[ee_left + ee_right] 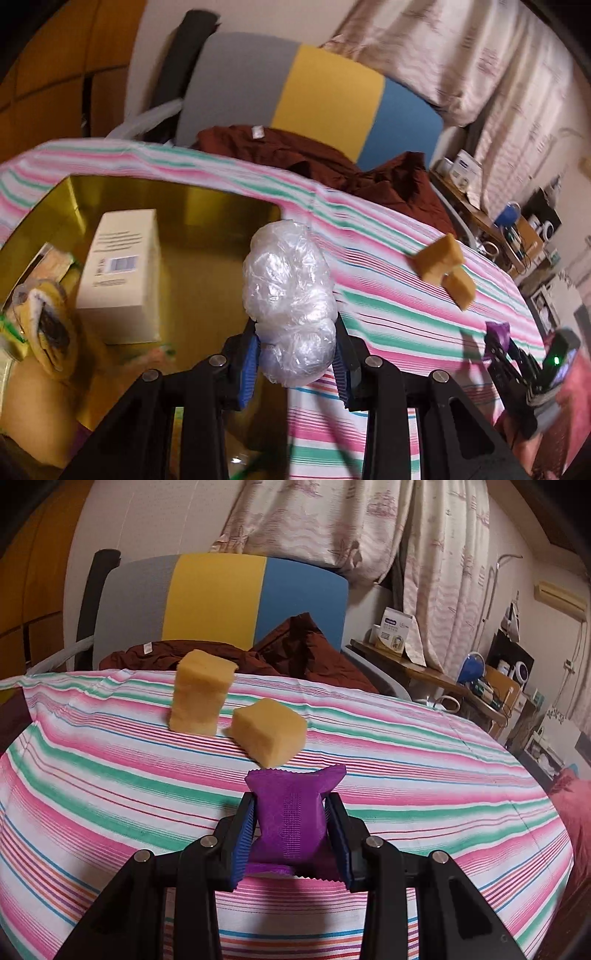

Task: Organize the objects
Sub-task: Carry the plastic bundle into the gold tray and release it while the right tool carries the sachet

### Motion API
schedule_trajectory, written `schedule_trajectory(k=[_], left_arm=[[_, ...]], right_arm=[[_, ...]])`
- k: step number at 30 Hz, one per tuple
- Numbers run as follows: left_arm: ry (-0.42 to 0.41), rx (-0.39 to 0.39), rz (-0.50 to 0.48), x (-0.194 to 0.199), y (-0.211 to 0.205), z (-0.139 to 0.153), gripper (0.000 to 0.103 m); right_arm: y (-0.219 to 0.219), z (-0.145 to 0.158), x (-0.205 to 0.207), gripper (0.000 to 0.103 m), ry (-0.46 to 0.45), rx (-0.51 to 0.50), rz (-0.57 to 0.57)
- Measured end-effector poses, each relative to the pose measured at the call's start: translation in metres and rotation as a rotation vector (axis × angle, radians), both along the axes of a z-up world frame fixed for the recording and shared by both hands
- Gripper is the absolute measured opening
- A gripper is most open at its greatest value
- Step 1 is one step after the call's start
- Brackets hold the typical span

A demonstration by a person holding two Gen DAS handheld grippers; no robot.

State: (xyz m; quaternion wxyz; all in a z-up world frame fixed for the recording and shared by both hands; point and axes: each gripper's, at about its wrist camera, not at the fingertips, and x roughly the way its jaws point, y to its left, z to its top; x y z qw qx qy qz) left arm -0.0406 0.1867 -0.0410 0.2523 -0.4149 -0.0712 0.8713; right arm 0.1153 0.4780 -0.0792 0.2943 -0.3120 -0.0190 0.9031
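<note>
Nearest my left lens, the left gripper (pixel 295 363) is clenched on a crumpled clear plastic wad (pixel 290 302), which sticks out ahead of the blue pads (pixel 249 369). Just past the jaws and to their left sits the gold box (pixel 207 206), open. Inside it I see a cream carton (pixel 122 277) and, further left, a yellow wrapped thing (pixel 48 332) I cannot name; the picture is blurred there. The wad hangs about over the box's near right edge, not yet inside it.

On my right side, the right gripper (pixel 291 834) is grasping a purple packet (pixel 291 816) across its middle, the crimped top standing up between the pads. In the left view the packet looks held a little above the striped cloth (pixel 406 775), though the right view alone does not settle it. Ahead of those jaws lie two sponge blocks (pixel 236 709), one upright, one tilted just right of it, close together but I cannot tell if they touch. Behind them is a heap of dark red cloth (pixel 314 653).

My judgement: the sorting is partly done. A few things are boxed, two are in my grippers and bound, I take it, for the box, and the two sponges are untouched on the cloth. Whether the red cloth belongs to the job I cannot say.
</note>
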Motion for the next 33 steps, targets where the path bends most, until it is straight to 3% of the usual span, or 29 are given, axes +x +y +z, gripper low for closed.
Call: schedule_trajectory(k=[6, 11, 13, 21, 26, 29, 33], left_arm=[[-0.066, -0.017, 0.005, -0.031, -0.011, -0.005, 0.037], [-0.075, -0.011, 0.061, -0.036, -0.022, -0.007, 0.06], [-0.072, -0.003, 0.077, -0.033, -0.026, -0.007, 0.064], [0.025, 0.03, 0.056, -0.001, -0.035, 0.004, 0.08], [0.097, 0.009, 0.017, 0.021, -0.04, 0.009, 0.087], [0.114, 0.007, -0.001, 0.029, -0.047, 0.011, 0.095], [0.116, 0.026, 0.006, 0.038, -0.062, 0.01, 0.098]], right_arm=[[-0.017, -0.004, -0.011, 0.038, -0.048, 0.069, 0.045], [-0.024, -0.004, -0.01, 0.038, -0.052, 0.102, 0.066], [-0.025, -0.004, -0.01, 0.038, -0.051, 0.104, 0.071], [-0.038, -0.003, -0.008, 0.038, -0.054, 0.125, 0.107], [-0.051, -0.001, -0.009, 0.038, -0.066, 0.122, 0.165], [-0.06, 0.004, -0.01, 0.038, -0.064, 0.086, 0.217], [-0.083, 0.018, -0.016, 0.038, -0.014, -0.011, 0.306]])
